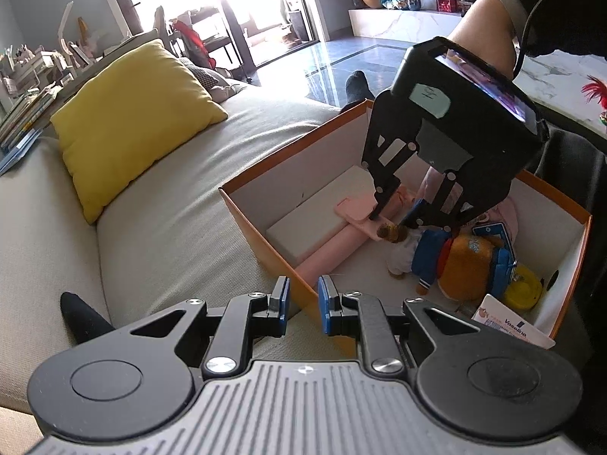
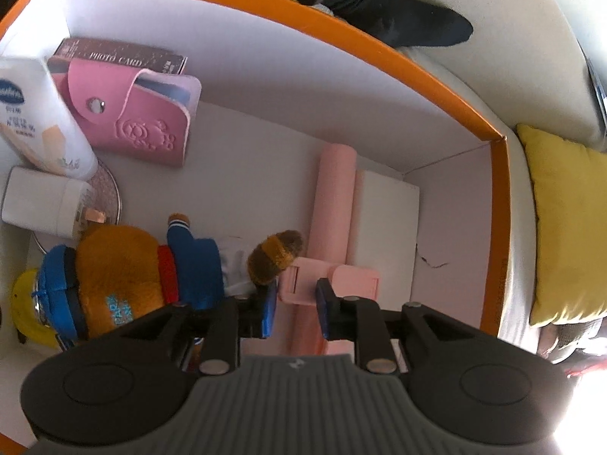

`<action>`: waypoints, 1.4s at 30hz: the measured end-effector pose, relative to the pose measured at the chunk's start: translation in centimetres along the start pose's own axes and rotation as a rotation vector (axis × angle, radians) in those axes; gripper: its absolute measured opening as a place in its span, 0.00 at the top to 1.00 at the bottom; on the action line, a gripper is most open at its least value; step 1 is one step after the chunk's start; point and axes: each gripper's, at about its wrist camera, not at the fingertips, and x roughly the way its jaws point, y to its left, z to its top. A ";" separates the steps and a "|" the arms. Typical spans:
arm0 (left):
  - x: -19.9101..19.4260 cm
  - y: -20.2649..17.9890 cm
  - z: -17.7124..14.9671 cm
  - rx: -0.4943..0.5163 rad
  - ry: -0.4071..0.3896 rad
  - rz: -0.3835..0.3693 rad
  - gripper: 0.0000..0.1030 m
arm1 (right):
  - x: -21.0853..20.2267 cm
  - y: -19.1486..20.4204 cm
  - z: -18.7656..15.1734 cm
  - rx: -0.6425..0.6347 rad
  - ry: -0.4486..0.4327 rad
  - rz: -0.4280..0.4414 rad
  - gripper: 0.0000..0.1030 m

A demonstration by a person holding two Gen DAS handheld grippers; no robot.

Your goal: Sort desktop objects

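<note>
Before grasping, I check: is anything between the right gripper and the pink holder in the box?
Nothing visible. The right gripper hangs directly over the pink holder; the plush toy's brown foot lies close beside one finger, not between.

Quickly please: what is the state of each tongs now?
Left tongs: slightly open, empty.
Right tongs: open around the pink holder, not gripping.

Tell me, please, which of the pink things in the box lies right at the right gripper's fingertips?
The flat pink bracket lying across the pink roll. It sits between the right gripper fingers; the pink card wallet leans against the box wall, apart.
</note>
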 end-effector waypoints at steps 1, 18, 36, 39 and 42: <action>-0.1 0.0 0.0 -0.001 -0.001 -0.001 0.81 | -0.1 -0.2 0.1 0.007 0.005 0.002 0.78; -4.4 -2.8 1.9 -0.043 -0.062 0.047 0.81 | -8.9 -1.0 -0.6 0.260 -0.079 -0.180 0.73; -11.1 -6.5 0.4 -0.437 -0.182 0.155 0.46 | -17.9 6.7 -0.8 1.055 -0.399 -0.341 0.64; -11.1 -7.2 -0.2 -0.485 -0.154 0.174 0.41 | -17.8 8.0 -1.3 1.193 -0.420 -0.320 0.60; -10.8 -7.7 -0.9 -0.527 -0.137 0.181 0.33 | -16.9 9.2 -1.8 1.309 -0.457 -0.286 0.58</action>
